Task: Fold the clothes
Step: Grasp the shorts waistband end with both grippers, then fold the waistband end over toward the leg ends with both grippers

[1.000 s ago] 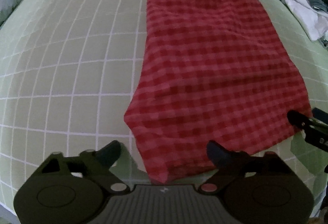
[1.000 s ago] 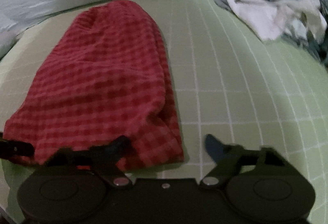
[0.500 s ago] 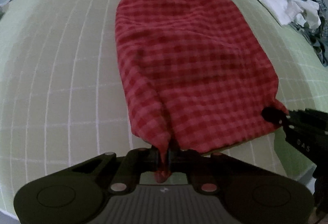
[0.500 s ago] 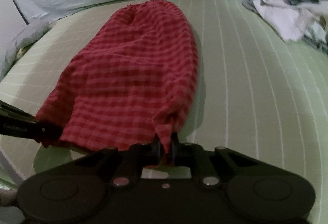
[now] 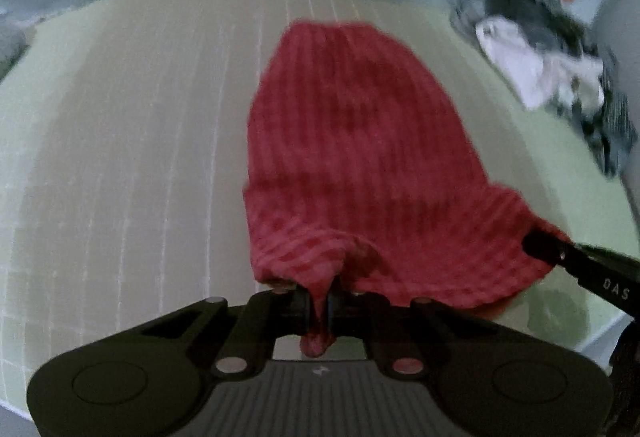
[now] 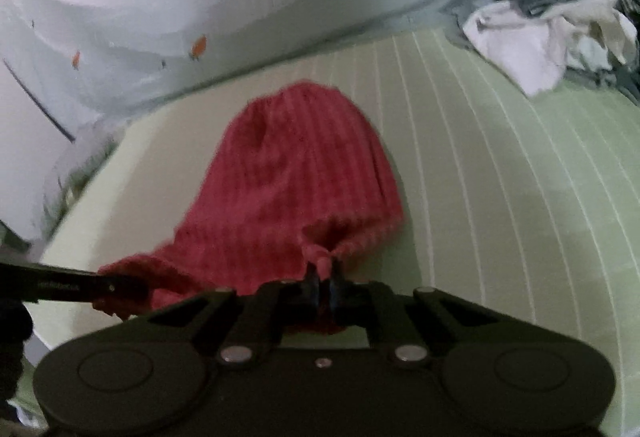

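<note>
Over the green striped mattress (image 6: 520,197), the left gripper (image 5: 318,301) and right gripper (image 6: 324,279) are each pinching a near corner of the red checked garment (image 5: 352,141), jaws fully closed on cloth, and should be travelling level together, keeping the edge taut.
</note>
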### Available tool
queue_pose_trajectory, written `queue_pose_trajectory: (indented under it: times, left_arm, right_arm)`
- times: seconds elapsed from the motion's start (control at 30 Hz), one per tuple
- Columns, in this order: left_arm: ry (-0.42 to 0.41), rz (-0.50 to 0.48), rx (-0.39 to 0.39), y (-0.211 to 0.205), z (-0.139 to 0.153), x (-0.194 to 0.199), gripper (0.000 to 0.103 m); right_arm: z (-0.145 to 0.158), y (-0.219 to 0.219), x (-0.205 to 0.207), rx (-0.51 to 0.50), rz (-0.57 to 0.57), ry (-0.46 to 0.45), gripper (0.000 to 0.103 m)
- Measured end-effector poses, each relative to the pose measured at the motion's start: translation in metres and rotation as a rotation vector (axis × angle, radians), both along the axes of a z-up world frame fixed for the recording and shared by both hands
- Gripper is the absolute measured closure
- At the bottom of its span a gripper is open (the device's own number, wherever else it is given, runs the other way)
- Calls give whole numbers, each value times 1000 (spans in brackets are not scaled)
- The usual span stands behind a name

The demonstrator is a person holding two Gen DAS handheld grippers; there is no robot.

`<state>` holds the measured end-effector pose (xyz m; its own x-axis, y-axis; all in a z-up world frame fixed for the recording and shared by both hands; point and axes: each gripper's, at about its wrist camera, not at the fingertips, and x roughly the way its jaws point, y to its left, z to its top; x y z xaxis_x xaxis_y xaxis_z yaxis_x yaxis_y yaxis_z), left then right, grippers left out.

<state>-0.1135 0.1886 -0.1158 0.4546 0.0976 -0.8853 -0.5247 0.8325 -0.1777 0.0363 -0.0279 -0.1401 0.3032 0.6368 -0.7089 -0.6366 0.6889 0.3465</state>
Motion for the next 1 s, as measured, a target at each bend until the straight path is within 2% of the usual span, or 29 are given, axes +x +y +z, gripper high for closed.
queue_pose_trajectory:
  times: [0.07,0.17,0.3,0.47,0.7,0.83,1.0]
  left_arm:
    - [-44,31,-29,11,12,3,95]
    - [-92,61,-32,27,27,16,95]
    - [-133,78,-30,44,42,36,95]
    - [-169,87,-32,68,51,62,95]
    - [-144,85,-54,121,33,104,95]
    - [-114,110,-112,158,8,137,95]
    - [-112,157,-154,173,-12,148,91]
  right_arm:
    - [8,5,13,41,-12,-5,98]
    - [19,15,32,74,-20,-22,99]
    - [31,31,50,94,-19,-71,99]
    - [32,55,78,106,-42,-75,99]
    - [19,101,126,94,-38,-71,100]
    - [-5,131,169,52,-61,-8,100]
    - [-43,155,204,-18,-75,83,99]
